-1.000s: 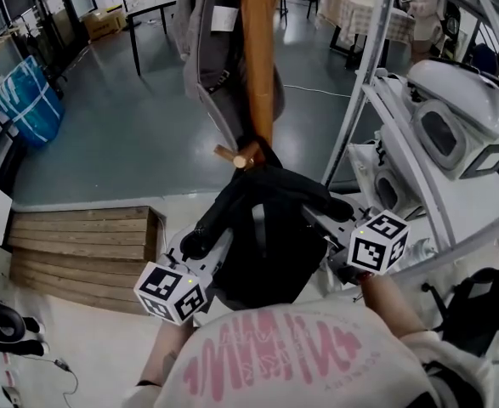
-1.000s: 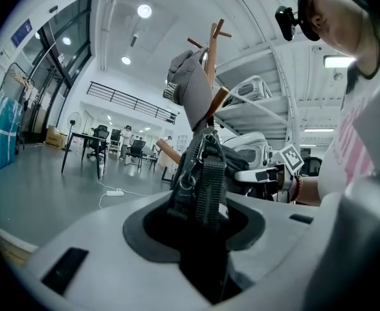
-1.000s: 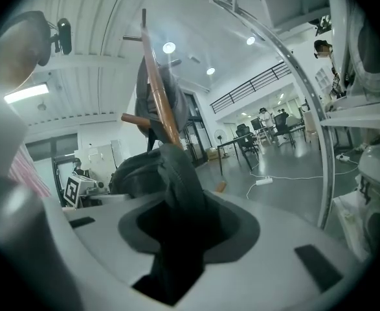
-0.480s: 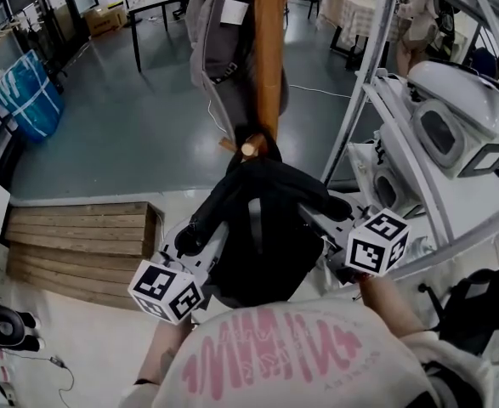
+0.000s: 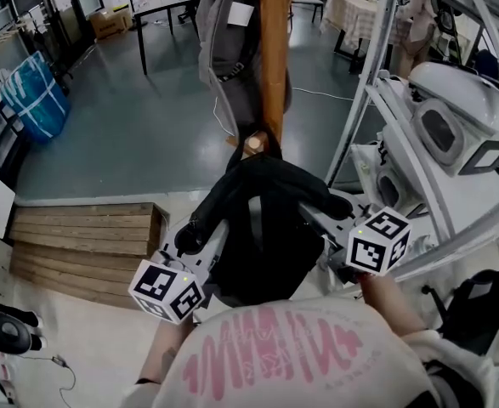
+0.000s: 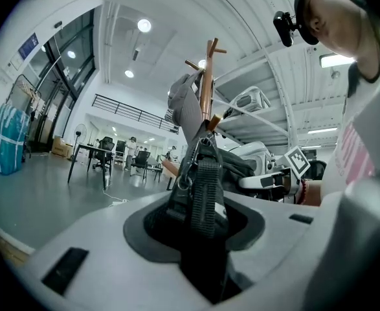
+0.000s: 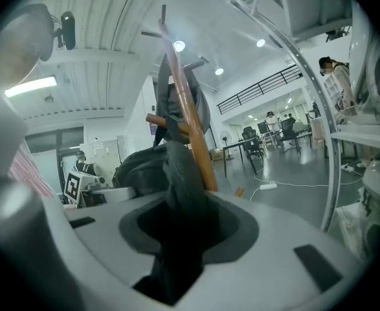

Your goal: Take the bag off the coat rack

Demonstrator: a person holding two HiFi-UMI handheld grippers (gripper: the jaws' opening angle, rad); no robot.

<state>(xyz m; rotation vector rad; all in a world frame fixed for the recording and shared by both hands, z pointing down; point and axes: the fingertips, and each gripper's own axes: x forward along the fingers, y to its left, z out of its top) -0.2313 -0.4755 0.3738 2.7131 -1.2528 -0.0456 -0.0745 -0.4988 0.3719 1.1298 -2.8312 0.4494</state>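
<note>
Firstly, the jaws of the left gripper are partly closed and pinch a black webbing strap, which fills the gap between them. The jaws of the right gripper are also partly closed, on a thick padded shoulder strap. So both grips are made.

Both straps belong to the black backpack, which hangs between the two grippers, just in front of the person's chest. Its top loop appears to sit around the wooden peg of the coat rack. I judge that the bag is held but not yet free. What is left is to lift the loop over the peg end and bring the backpack away.

Only the head view shows the peg and the loop together. Only the gripper views show the straps between the jaws. The left gripper view also shows a metal ring on the strap.
</note>
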